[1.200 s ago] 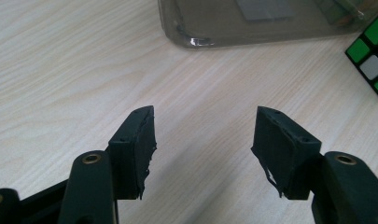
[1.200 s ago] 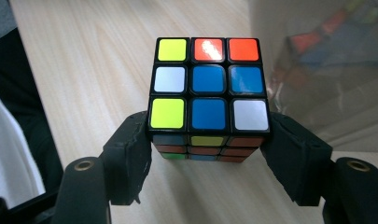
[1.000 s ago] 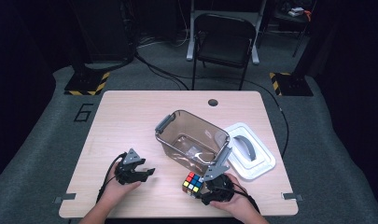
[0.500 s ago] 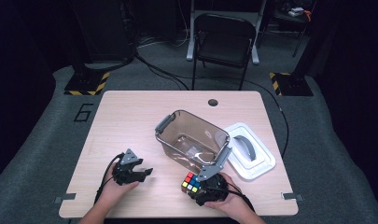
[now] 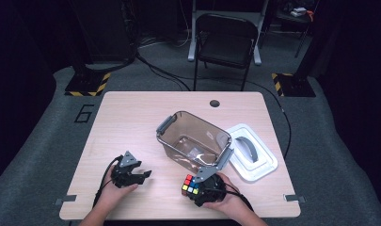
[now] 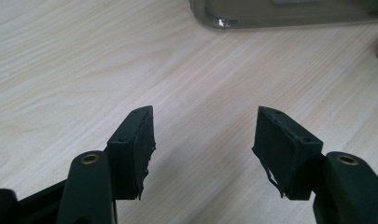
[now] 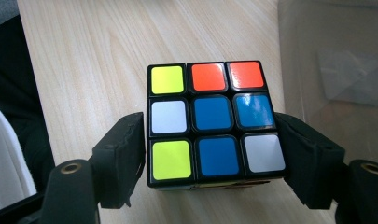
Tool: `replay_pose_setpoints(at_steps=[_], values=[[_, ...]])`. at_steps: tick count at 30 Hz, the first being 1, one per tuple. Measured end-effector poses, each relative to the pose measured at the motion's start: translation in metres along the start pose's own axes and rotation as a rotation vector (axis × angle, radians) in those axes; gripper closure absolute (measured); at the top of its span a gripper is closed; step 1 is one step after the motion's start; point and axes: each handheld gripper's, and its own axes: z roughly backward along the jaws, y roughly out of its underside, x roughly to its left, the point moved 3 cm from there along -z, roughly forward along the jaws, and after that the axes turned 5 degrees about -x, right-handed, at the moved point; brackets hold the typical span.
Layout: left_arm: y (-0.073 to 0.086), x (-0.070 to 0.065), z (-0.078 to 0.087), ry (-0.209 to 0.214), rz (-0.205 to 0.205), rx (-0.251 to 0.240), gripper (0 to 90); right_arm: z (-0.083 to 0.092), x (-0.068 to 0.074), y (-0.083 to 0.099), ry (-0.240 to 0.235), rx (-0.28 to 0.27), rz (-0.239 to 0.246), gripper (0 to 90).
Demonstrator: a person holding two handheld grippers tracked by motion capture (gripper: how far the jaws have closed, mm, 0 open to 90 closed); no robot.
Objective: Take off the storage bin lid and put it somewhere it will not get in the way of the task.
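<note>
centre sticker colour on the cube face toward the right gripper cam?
Blue, on the puzzle cube; clearest in the right gripper view.

The one thing I can read from here is a large dark "6" (image 5: 85,113) marked on the grey floor mat (image 5: 47,141), just off the table's (image 5: 131,113) far left corner. I see no lettering, labels or brand marks anywhere else.
</note>
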Motion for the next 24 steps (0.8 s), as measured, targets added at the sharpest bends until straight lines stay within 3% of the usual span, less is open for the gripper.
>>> replay_pose_setpoints(at_steps=[2, 7, 12, 18, 24], values=[[0.0006, 0.0021, 0.0014, 0.0, -0.012, 0.021, 38.1, 0.0002, -0.0004, -0.0003, -0.008, 0.003, 0.011, 32.6], [0.0027, 0.0034, -0.0007, -0.016, -0.007, 0.008, 37.4, 0.0005, 0.0002, -0.0004, -0.031, 0.007, 0.0, 33.3], [0.004, 0.0056, -0.0007, -0.014, -0.025, 0.039, 36.6, 0.002, -0.0001, 0.0, -0.032, 0.014, 0.004, 33.6], [0.007, 0.0067, -0.0036, -0.015, -0.007, 0.038, 35.3, 0.0033, 0.0, 0.0002, -0.042, 0.012, -0.029, 33.7], [0.009, 0.0083, -0.0055, -0.026, -0.011, 0.045, 33.9, 0.0057, -0.0004, 0.0003, -0.053, 0.022, -0.014, 33.8]])
